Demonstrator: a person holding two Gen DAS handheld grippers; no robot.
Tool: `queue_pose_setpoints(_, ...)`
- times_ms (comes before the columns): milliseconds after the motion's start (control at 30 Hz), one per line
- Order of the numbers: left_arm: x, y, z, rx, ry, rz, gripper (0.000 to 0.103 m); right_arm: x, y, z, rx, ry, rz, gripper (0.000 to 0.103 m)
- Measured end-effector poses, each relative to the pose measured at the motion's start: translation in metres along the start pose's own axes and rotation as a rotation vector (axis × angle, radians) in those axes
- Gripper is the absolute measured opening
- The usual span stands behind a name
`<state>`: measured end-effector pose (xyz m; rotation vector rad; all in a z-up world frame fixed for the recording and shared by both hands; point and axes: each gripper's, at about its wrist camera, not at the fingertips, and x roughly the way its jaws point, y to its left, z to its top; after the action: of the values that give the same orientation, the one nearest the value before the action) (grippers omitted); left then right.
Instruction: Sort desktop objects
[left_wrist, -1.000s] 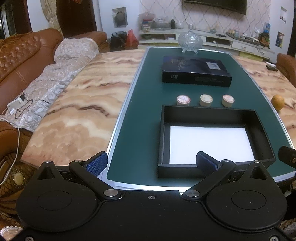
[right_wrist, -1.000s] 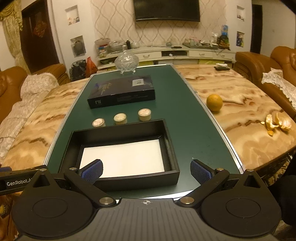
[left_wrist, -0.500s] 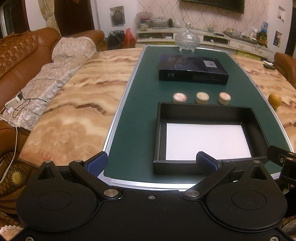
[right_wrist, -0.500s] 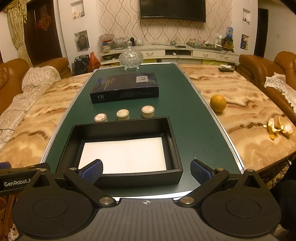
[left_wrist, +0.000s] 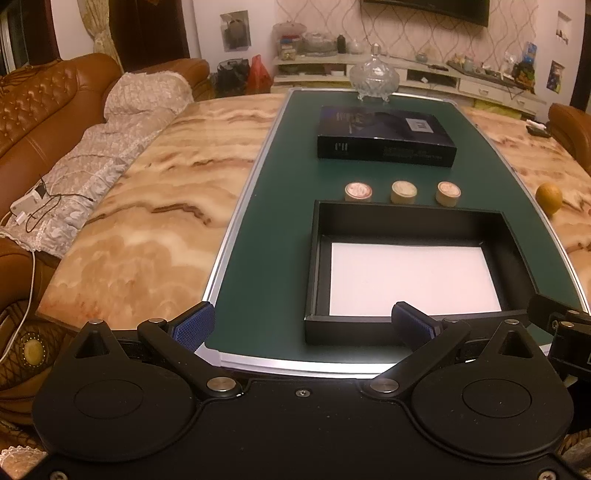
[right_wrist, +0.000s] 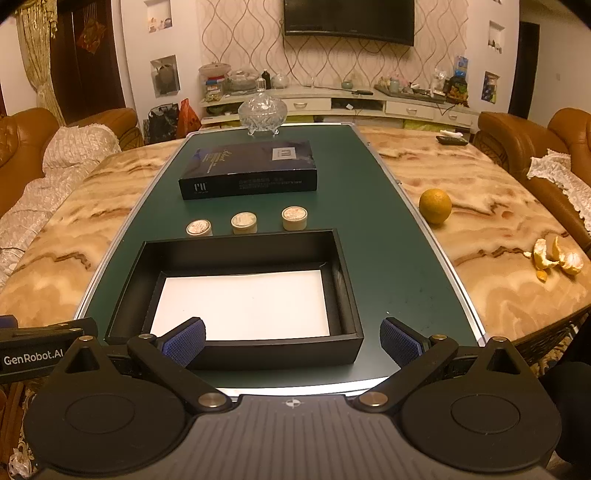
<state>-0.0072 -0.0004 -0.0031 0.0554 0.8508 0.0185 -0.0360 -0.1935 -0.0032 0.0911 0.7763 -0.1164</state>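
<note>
Peel scraps show only in right view, right of its fingers; "GenRobot.AI" legible there. Both sets spread wide, empty. Tray just ahead; three round tins beyond it.

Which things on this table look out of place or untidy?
Loose orange peel lies scattered on the marble table at the right, off the green mat. A whole orange sits alone beside the mat. The three small round tins and open black tray look orderly.

Three round tins, one open tray, one dark box, one orange
</note>
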Motion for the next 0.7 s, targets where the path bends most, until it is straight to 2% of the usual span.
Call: queue_pose_setpoints(700, 0.0041, -0.0021, 0.0008, 0.001, 0.006, -0.009, 0.103, 0.0063, 0.0066, -0.0017, -0.025, 0.011, 0.002, 0.103)
